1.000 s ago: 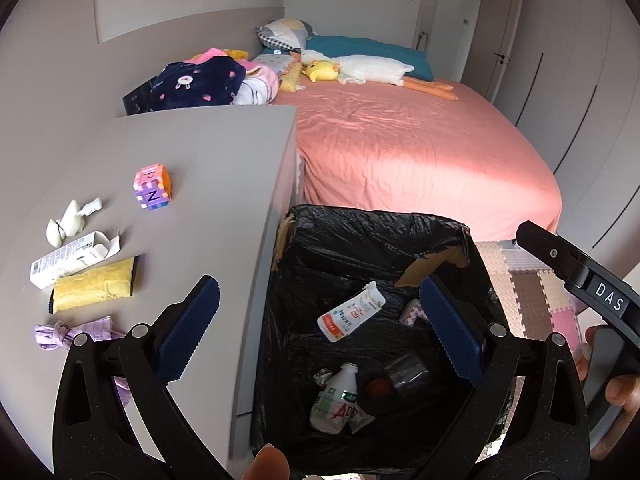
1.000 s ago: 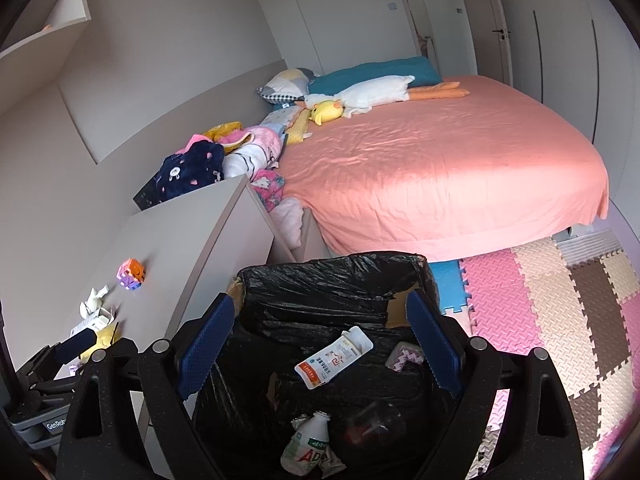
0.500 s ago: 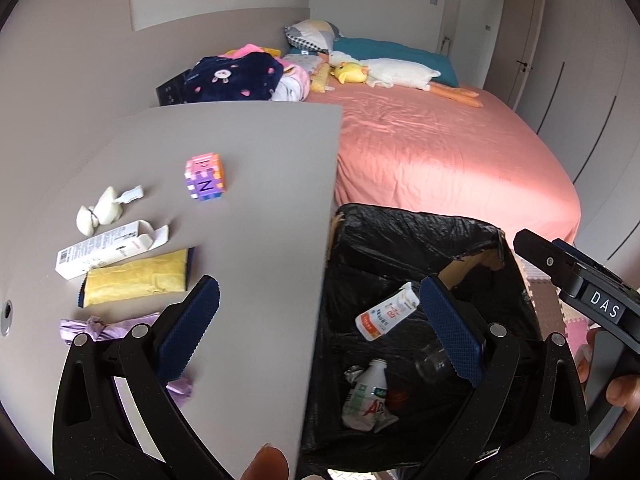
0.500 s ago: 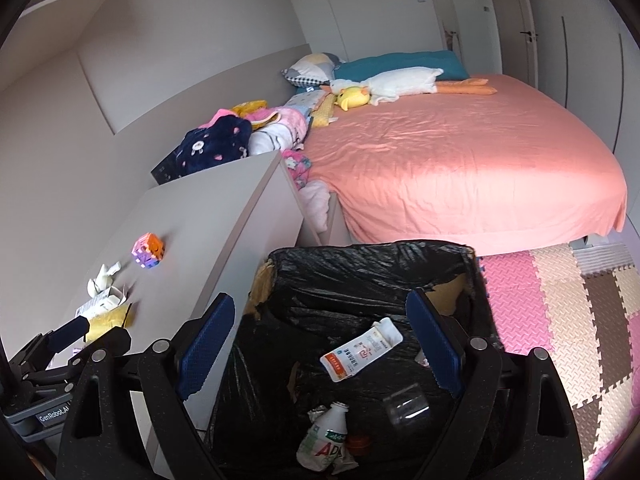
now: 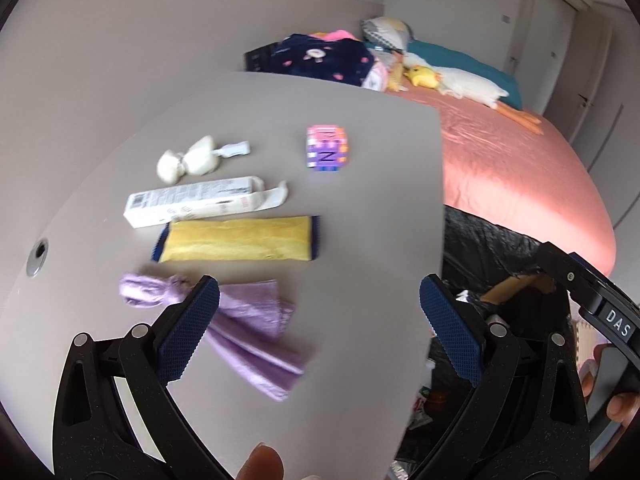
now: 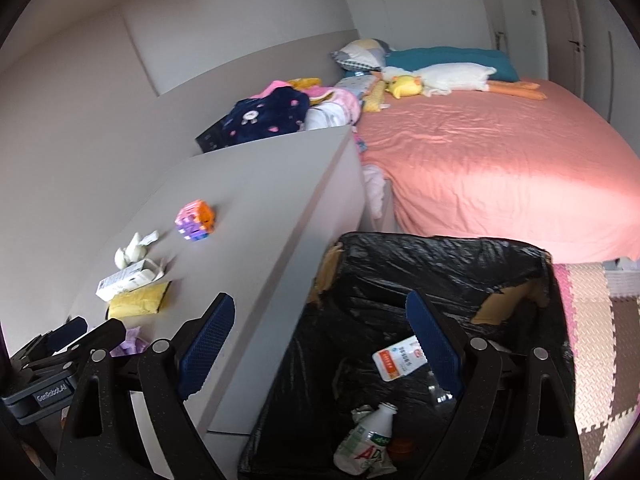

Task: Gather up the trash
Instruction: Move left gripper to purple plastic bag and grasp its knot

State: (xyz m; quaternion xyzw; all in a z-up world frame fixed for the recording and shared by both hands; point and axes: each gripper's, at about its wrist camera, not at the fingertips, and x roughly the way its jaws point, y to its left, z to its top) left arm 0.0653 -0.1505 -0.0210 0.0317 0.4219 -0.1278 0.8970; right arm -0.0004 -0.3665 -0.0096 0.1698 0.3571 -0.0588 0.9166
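Note:
On the grey cabinet top (image 5: 360, 208) lie a crumpled purple wrapper (image 5: 248, 332), a yellow packet (image 5: 240, 245), a white carton box (image 5: 192, 202) and a cream twisted wrapper (image 5: 192, 160). My left gripper (image 5: 318, 322) hovers open above the near part of the top, its left pad over the purple wrapper, nothing between the pads. My right gripper (image 6: 320, 334) is open and empty over the edge between the cabinet and the black-lined bin (image 6: 520, 256). In the bin lie a white bottle (image 6: 366, 440) and a small carton (image 6: 400, 360).
A colourful letter cube (image 5: 326, 148) sits further back on the cabinet. Behind it are piled clothes (image 6: 268, 118), and a bed with a pink sheet (image 6: 500, 160) lies to the right. Foam floor mats (image 6: 600, 340) lie beside the bin. A fingertip (image 5: 260, 462) shows at the bottom.
Both grippers have swung left, from over the bin towards the cabinet top. The trash on the cabinet is now closer and more central in the left wrist view. Both stay open.

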